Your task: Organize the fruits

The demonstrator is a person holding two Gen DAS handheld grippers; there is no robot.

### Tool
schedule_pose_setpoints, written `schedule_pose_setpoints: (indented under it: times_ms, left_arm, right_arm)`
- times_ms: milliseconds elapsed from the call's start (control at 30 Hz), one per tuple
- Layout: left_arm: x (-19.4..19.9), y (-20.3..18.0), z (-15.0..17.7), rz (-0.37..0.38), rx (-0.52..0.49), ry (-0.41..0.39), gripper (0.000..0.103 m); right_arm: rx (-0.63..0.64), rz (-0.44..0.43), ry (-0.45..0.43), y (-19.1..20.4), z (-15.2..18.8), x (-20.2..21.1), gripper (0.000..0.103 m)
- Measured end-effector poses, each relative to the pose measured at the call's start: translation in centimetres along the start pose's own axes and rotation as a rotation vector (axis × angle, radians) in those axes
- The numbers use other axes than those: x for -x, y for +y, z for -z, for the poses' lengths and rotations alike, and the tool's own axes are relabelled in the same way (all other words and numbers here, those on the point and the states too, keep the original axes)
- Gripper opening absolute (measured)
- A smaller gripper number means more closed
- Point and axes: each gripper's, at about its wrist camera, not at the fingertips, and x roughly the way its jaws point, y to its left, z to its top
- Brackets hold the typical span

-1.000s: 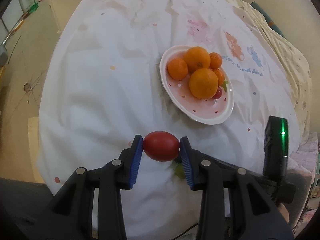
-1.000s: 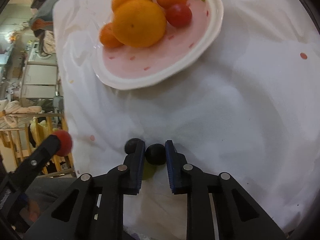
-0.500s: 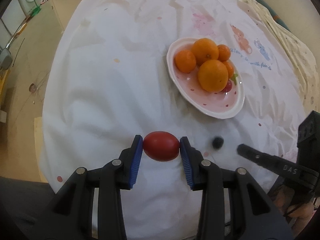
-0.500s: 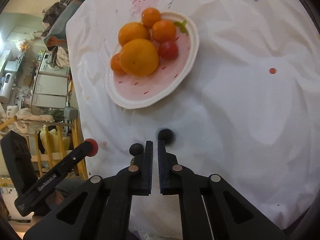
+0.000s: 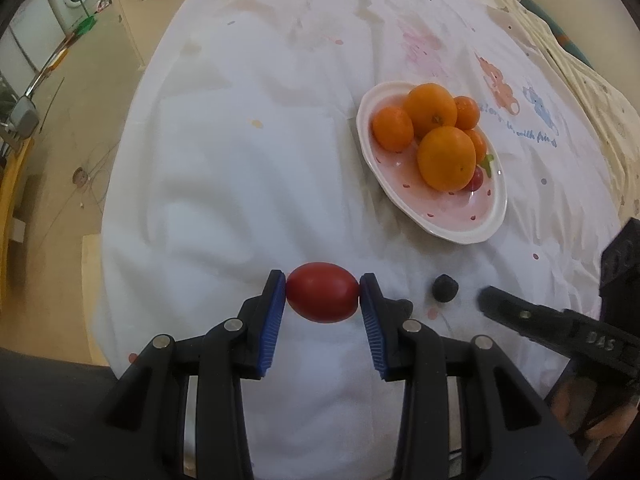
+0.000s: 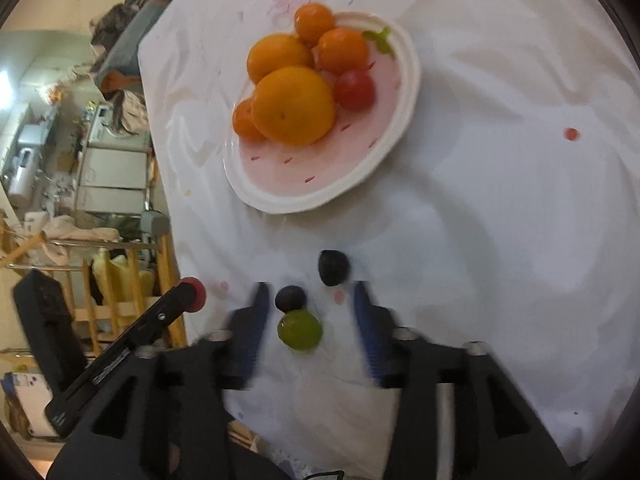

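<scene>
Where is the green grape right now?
In the right wrist view the green grape lies on the white cloth between the open right hand-held gripper pads, just below a dark grape, nearer than the plate.

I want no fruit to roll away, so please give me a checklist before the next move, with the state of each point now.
1. Left gripper grips the red tomato: ok, pads press both ends.
2. Right gripper ready for a pick: ok; its jaws have just been opening and hold nothing.
3. Loose fruit in view: ok, two dark grapes and a green grape lie on the cloth.
4. Room on the plate: ok, its near part is bare.
5. Oranges piled steadily: cannot tell.
</scene>
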Motion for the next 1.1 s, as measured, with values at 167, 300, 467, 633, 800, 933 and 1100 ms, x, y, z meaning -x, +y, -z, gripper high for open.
schedule_pose_setpoints:
  times_ms: [167, 300, 467, 633, 800, 933, 1100]
  left_arm:
    - [-0.1, -0.1, 0.0, 0.012, -0.006, 0.006, 0.034]
    - [0.0, -0.1, -0.1, 0.023, 0.0, 0.007, 0.034]
    - [-0.2, -0.1, -0.4, 0.037, 0.009, 0.014, 0.034]
    - [-0.1, -0.6, -0.5, 0.031, -0.008, 0.0, 0.034]
    - [0.2, -0.5, -0.4, 0.009, -0.015, -0.027, 0.034]
    - [0.3, -0.3, -0.4, -0.015, -0.018, -0.043, 0.034]
    - [0.3, -0.2, -0.4, -0.038, -0.02, -0.061, 0.034]
  right_arm:
    - [0.08, 0.194, 0.029, 1.7, -1.0, -3.9, 0.043]
    - [0.167, 0.338, 0.026, 3.0, -1.0, -5.6, 0.026]
    - [0.235, 0.355, 0.007, 3.9, -0.9, -5.2, 0.024]
    - [0.254, 0.293, -0.015, 4.1, -0.8, -2.5, 0.024]
    - [0.277, 0.217, -0.076, 4.8, -1.4, 1.4, 0.024]
    - [0.321, 0.17, -0.164, 5.2, -1.6, 5.0, 0.024]
    - [0.317, 0.132, -0.254, 3.8, -3.0, 8.5, 0.024]
